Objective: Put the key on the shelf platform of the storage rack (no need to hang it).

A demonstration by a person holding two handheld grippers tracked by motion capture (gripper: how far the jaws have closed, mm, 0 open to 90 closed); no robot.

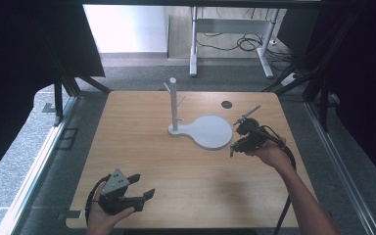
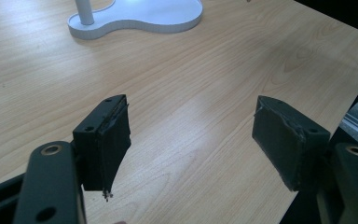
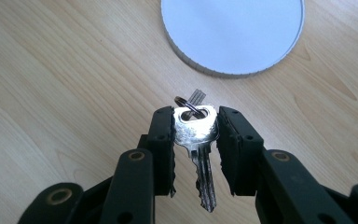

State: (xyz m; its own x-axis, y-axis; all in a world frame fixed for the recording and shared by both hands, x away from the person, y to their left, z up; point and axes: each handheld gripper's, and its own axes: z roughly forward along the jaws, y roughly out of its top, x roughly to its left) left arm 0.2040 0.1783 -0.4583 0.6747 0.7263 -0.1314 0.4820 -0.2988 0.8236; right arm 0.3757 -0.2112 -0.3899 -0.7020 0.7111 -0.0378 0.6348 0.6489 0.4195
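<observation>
We count one silver key [image 3: 196, 135] on one ring [image 3: 187, 105]; one white stand [image 1: 201, 128] at twelve o'clock; two grippers, left [image 1: 143, 191] and right [image 1: 237, 136].

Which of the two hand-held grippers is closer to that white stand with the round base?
The right hand-held gripper, shut on a silver key, sits just beside the round base of the white stand. The left hand-held gripper, open, is far back near the table's front edge.

My high view looks forward and down over the whole light wooden table [image 1: 186, 166] from my side. My left gripper view sits low, close to the tabletop, facing the white flat-based peg stand [image 2: 140, 18]. My right gripper view looks steeply down, nearer, sharing that stand's round base [image 3: 233, 32].
</observation>
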